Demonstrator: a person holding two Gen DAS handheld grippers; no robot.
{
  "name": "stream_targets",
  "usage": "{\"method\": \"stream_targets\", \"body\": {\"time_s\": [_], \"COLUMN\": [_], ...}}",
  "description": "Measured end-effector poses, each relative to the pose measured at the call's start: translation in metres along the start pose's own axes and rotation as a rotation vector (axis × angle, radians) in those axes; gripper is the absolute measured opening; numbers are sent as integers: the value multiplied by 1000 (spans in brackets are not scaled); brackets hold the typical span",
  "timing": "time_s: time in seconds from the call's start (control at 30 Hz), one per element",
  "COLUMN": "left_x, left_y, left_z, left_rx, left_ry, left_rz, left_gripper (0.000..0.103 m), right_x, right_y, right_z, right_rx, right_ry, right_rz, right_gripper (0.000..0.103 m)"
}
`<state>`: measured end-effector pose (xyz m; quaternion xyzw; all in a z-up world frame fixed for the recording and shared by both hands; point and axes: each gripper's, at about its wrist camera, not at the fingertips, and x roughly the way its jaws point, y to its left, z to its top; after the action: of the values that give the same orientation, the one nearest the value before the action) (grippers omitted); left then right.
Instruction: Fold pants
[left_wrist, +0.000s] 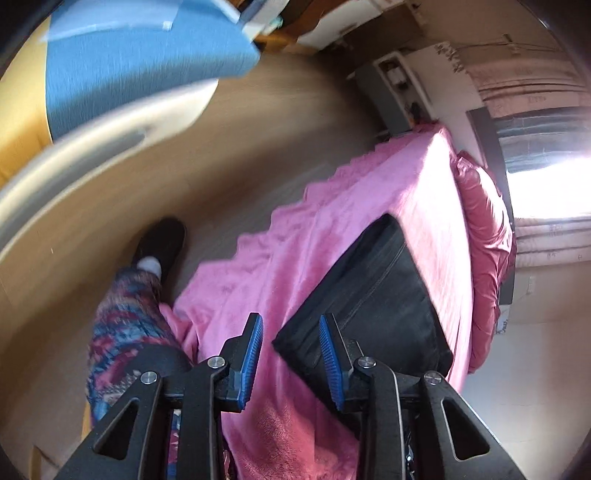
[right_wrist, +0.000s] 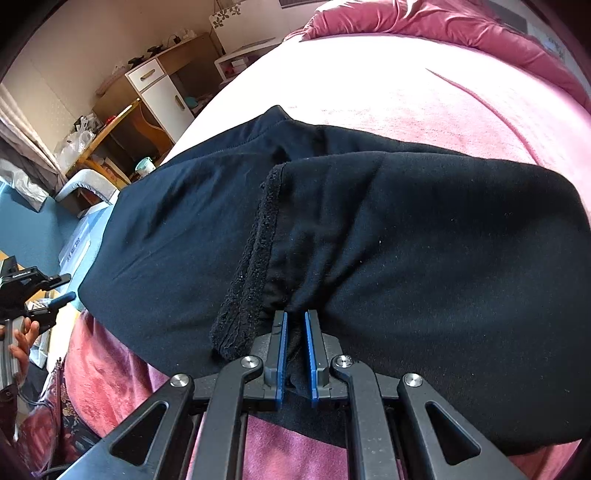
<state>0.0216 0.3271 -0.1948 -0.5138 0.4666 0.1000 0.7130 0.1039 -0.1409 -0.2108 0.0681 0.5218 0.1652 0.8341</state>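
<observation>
Black pants (right_wrist: 406, 229) lie folded on a bed under a pink blanket (right_wrist: 424, 96). A fuzzy inner hem edge (right_wrist: 251, 280) is turned up near the front. My right gripper (right_wrist: 295, 317) is shut on a pinch of the pants' fabric at their near edge. In the left wrist view the pants (left_wrist: 373, 288) form a dark slab on the blanket (left_wrist: 369, 199). My left gripper (left_wrist: 291, 325) hovers open over the blanket beside the pants' near corner, with nothing between its pads. It also shows at the far left of the right wrist view as the left gripper (right_wrist: 37, 291), held by a hand (right_wrist: 22, 339).
A person's leg in patterned trousers (left_wrist: 125, 314) and a black shoe (left_wrist: 162, 240) stand on the wooden floor (left_wrist: 258, 129) beside the bed. A red duvet (left_wrist: 484, 236) lies along the bed's far side. A white cabinet (right_wrist: 162, 92) and a cluttered desk (right_wrist: 107, 136) stand beyond the bed.
</observation>
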Motion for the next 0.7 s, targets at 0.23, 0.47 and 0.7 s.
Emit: {"method": "stream_targets", "body": {"time_s": [0.23,0.47,0.7], "left_x": [27,43,43], "left_y": [-1,-1,5], "left_z": [-7,-8,-5], "left_rx": [-8,-25,-61], "left_ry": [67,85,81], "left_rz": [-9,-14,-20], "left_gripper": [34,34,38], "right_x": [-6,-5,-5], "right_y": [7,15,23], "right_z": [0,0,0], "right_rx": [9,-11,-20], "right_ry": [0,-1,-2], "right_rz": [-1,-28,-45], "right_gripper": [10,10,10]}}
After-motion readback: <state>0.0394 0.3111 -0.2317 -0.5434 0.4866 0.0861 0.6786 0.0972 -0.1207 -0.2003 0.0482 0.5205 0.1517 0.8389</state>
